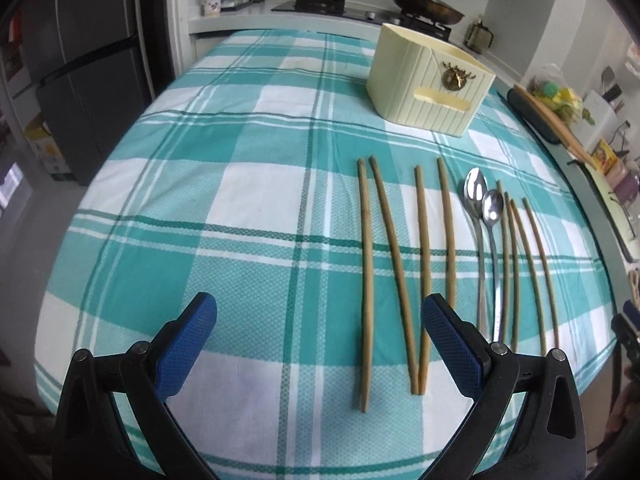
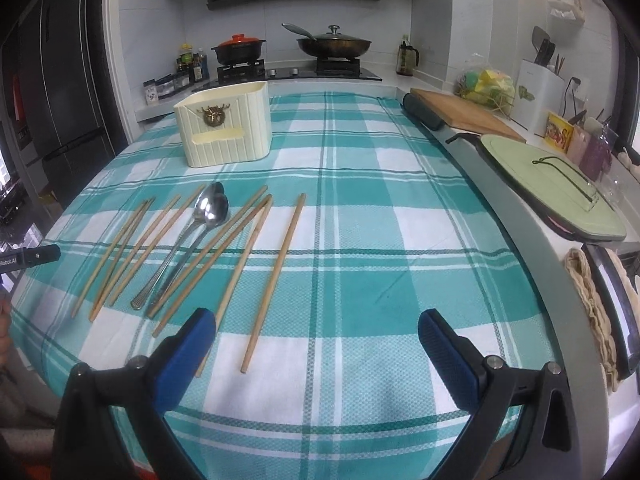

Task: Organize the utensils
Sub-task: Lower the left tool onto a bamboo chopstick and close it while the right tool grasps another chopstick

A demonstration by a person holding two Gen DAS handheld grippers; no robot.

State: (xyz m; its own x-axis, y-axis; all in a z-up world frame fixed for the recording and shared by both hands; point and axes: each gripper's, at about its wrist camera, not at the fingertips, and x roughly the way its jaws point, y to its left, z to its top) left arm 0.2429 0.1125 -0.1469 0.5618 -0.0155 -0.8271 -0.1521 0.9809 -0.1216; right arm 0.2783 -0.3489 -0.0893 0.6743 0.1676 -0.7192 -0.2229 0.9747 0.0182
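Observation:
Several wooden chopsticks [image 1: 422, 264] [image 2: 276, 268] lie in a row on the teal plaid tablecloth [image 1: 240, 184] [image 2: 380, 240], with two steel spoons [image 1: 486, 220] [image 2: 208, 216] side by side among them. A cream utensil holder [image 1: 428, 80] [image 2: 226, 124] with a brass deer emblem stands behind them. My left gripper [image 1: 320, 316] hangs open near the front edge, left of most chopsticks, its right finger over the lower end of one. My right gripper [image 2: 318, 330] is open too, empty, with the rightmost chopstick's near end between its fingers' line. The left gripper's body [image 2: 30, 258] shows at the right wrist view's left edge.
A stove with a red-lidded pot [image 2: 239, 48] and a lidded pan [image 2: 334, 44] sits behind the table. A wooden cutting board [image 2: 464, 116] and a green lidded tray [image 2: 552, 184] line the counter at right. A dark refrigerator [image 1: 80, 80] stands at left.

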